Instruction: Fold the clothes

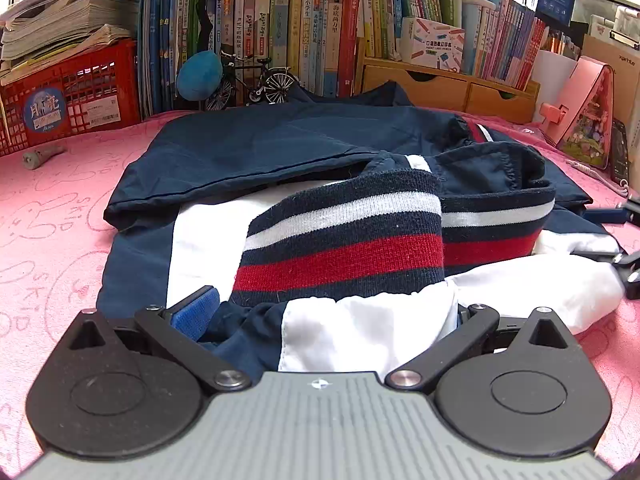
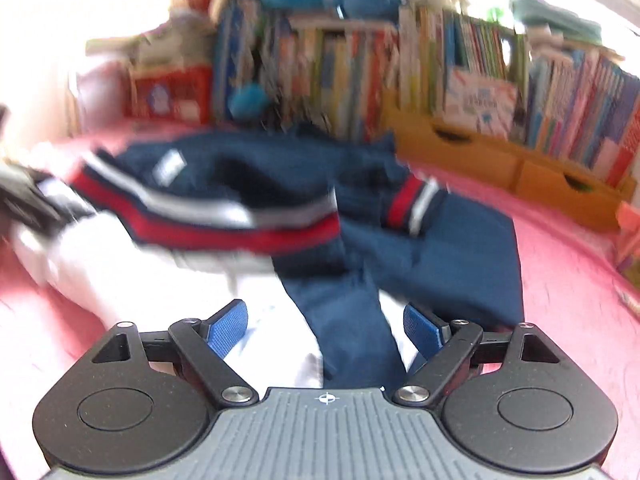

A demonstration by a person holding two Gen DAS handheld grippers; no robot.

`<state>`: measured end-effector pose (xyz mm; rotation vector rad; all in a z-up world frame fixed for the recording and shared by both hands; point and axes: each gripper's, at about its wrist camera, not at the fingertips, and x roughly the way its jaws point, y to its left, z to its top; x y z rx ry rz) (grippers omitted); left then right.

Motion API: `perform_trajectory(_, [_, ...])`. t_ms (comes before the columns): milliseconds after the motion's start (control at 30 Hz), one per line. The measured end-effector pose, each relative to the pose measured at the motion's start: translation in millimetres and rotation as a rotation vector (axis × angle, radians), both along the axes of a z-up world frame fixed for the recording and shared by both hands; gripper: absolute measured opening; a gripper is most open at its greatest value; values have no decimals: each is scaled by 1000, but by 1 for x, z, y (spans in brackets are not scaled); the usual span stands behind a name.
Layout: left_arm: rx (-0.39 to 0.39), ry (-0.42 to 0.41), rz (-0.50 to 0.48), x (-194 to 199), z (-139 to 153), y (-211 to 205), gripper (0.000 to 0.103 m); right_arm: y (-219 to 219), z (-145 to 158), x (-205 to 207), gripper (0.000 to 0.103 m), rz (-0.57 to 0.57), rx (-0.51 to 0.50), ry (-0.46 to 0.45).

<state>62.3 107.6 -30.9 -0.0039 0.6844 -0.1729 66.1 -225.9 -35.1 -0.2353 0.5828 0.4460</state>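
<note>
The right wrist view is smeared with blur, so the books and toys at the back are only coloured streaks; the left wrist view is sharp. In the left view the left gripper (image 1: 320, 304) shows only one blue ribbed pad (image 1: 196, 312); its other finger is hidden under white cloth, which also lies across the gap. The jaws stand spread wide, and no pinch on the cloth can be seen.

The jacket (image 1: 280, 152) lies bunched on the pink towel (image 1: 52, 216) directly ahead of both tools. Its body is smooth navy and white woven fabric, creased and folded over itself. A ribbed knit band (image 1: 344, 248) in navy, white and red stripes curls up just beyond the left gripper.

The right gripper (image 2: 326, 326) also stands spread, both blue pads (image 2: 226, 330) showing; a navy strip and white cloth lie between them, and neither pad presses on the fabric.

At the far right edge of the left view, black parts are cut off and cannot be identified. Behind the jacket stand a red plastic crate (image 1: 76, 100), a small model bicycle (image 1: 256, 84) and a row of books (image 1: 312, 32).
</note>
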Motion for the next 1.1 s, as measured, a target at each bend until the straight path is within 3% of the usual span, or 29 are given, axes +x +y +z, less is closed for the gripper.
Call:
perform_trajectory(133, [-6,-6,2,0,1,1,103,2,-5,9,93,-28,-2,45])
perform_trajectory(333, [-81,-61,7,-16,12,16,103,-10,-9,20,101,-50,60,116])
perform_trajectory(467, [-216,-139,32,-32,31,43,103,-9,-9,22,102,-51,57,117])
perform_trajectory(533, [-281,-205,89,-40,40,58,103,-9,-9,22,103,-52,56,117])
perform_trajectory(600, [-425,-288,181,-49,48,81,103,-9,-8,22,103,-52,56,117])
perform_trajectory(667, [-552,-315,218,-51,51,101,103,-9,-8,22,103,-52,56,116])
perform_trajectory(700, [-561,-298,199,-48,51,106,103,-9,-8,22,103,-52,56,115])
perform_trajectory(733, [-531,-272,173,-46,51,104,103,-9,-8,21,103,-53,54,110])
perform_trajectory(867, [-183,-154,57,-37,40,71,103,-7,-2,10,100,-40,25,37])
perform_trajectory(933, [-84,-117,18,-31,28,59,103,-6,5,8,100,-26,14,-10])
perform_trajectory(1000, [-60,-93,2,-25,18,54,103,-4,14,13,100,-15,25,-35])
perform_trajectory(1100, [-106,-59,7,-19,6,56,103,4,18,35,100,-8,49,-22])
